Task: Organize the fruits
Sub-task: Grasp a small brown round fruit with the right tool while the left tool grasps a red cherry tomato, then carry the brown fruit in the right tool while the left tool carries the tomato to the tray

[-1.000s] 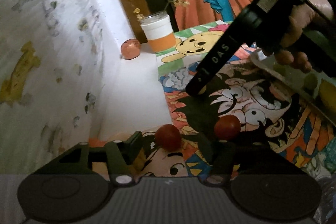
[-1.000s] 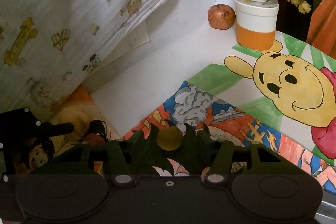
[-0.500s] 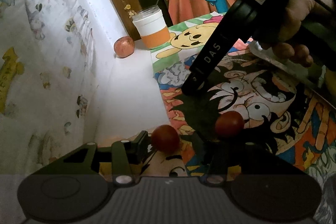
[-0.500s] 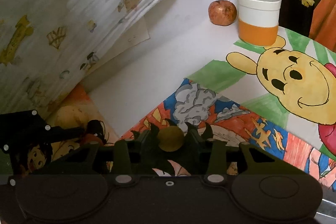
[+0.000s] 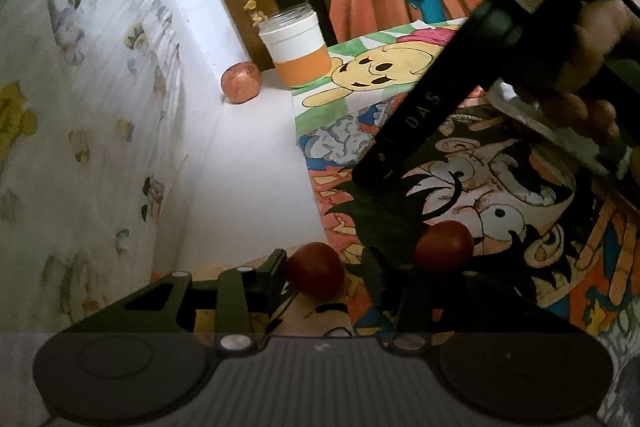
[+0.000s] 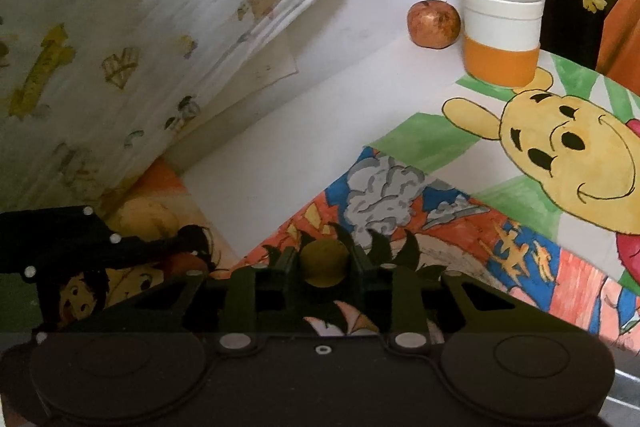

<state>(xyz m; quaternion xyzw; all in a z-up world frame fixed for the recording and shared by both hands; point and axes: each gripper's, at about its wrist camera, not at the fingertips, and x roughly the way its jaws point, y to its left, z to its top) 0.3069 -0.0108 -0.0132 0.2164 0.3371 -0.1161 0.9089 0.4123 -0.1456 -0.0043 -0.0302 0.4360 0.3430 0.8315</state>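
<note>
In the left wrist view two red tomatoes lie on the cartoon drawings. The nearer tomato (image 5: 316, 275) sits between the fingers of my left gripper (image 5: 328, 269), whose jaws are closing. The left pad is at its side and a gap remains on the right. The second tomato (image 5: 444, 247) lies just outside the right finger. In the right wrist view my right gripper (image 6: 324, 263) is shut on a small yellow-green fruit (image 6: 323, 257) low over the drawings. That gripper's black body (image 5: 420, 123) and the hand (image 5: 592, 39) holding it cross the left view.
A reddish round fruit (image 6: 433, 23) sits in the far corner beside a white and orange jar (image 6: 502, 31) with yellow flowers. A printed cloth (image 6: 140, 27) hangs along the left. A metal tray rim (image 5: 532, 119) shows at the right under the hand.
The right gripper's jaws have closed onto the yellow-green fruit. The left gripper's jaws have narrowed around the nearer tomato. Neither tomato has moved.
</note>
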